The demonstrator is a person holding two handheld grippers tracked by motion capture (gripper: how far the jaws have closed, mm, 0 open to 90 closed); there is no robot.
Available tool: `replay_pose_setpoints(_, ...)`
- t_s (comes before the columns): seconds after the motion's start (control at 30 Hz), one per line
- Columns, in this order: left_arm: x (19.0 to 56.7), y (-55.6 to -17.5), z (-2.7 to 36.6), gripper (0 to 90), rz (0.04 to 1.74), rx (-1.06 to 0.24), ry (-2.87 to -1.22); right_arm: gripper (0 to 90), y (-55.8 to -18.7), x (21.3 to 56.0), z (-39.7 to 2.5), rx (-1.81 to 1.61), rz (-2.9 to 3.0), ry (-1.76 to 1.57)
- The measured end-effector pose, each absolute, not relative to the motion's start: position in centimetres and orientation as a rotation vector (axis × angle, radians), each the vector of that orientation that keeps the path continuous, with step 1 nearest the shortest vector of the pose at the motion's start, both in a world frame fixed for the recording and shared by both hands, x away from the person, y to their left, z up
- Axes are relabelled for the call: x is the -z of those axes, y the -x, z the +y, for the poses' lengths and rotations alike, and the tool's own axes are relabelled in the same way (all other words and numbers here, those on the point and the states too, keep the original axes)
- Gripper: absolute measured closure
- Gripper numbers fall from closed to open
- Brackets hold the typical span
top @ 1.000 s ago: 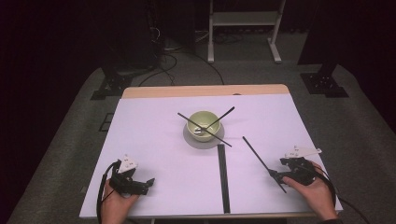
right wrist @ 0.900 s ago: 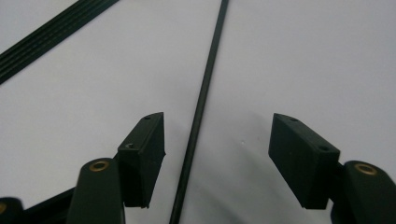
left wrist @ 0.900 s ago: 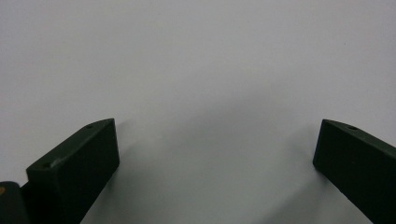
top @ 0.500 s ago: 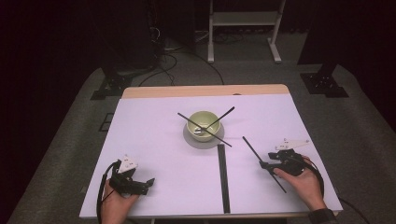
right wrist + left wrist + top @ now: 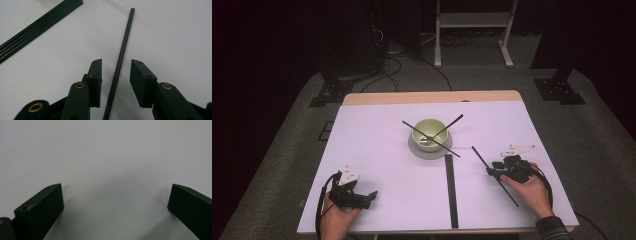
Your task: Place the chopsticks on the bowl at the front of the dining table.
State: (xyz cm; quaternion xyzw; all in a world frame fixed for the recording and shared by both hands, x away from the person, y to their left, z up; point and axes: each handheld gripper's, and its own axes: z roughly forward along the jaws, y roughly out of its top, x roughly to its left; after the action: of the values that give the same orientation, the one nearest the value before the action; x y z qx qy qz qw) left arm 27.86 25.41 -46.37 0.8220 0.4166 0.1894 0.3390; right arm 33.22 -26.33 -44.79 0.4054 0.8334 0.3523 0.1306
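Note:
A pale green bowl (image 5: 432, 131) stands on a grey saucer (image 5: 422, 151) at the table's middle, with two thin black sticks (image 5: 445, 148) crossed over it. A third black stick (image 5: 479, 156) (image 5: 126, 37) lies on the white table at the right. My right gripper (image 5: 490, 171) (image 5: 116, 62) is open and straddles this stick; its jaws stand on either side and do not touch it. At the front left, my left gripper (image 5: 371, 195) (image 5: 116, 187) rests wide open over bare table with nothing between its jaws.
A flat black strip (image 5: 451, 190) (image 5: 37, 27) lies lengthwise on the table between the two hands, left of the right gripper. The wooden back edge of the table (image 5: 432, 97) lies behind the bowl. Cables and stand legs (image 5: 472, 55) are on the floor beyond.
My right gripper has slid left and a little forward until its jaws straddle the stick. The left gripper, the bowl and the crossed sticks have not moved.

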Motion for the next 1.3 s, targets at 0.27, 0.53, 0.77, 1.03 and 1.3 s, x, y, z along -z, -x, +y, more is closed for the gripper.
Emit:
replay_pose_setpoints(0.27, 46.37, -27.86, 25.40, 0.0, 1.085, -0.493, -2.140, 67.4, -33.35, 44.97, -26.40, -1.024, 2.425, -1.184)
replay_pose_setpoints(0.53, 46.37, -27.86, 25.41, 0.0, 1.085, -0.493, -2.140, 71.5, -33.46, 45.05, -26.47, -1.019, 2.422, -1.197)
replay_pose_setpoints(0.77, 46.37, -27.86, 25.41, 0.0, 1.085, -0.493, -2.140, 75.7, -33.55, 45.19, -26.44, -1.011, 2.421, -1.201)
replay_pose_setpoints(1.03, 46.37, -27.86, 25.41, 0.0, 1.085, -0.493, -2.140, 82.3, -33.55, 45.20, -26.44, -1.014, 2.426, -1.204)
replay_pose_setpoints(1.3, 46.37, -27.86, 25.41, 0.0, 1.085, -0.493, -2.140, 83.8, -33.53, 45.15, -26.47, -1.018, 2.435, -1.209)
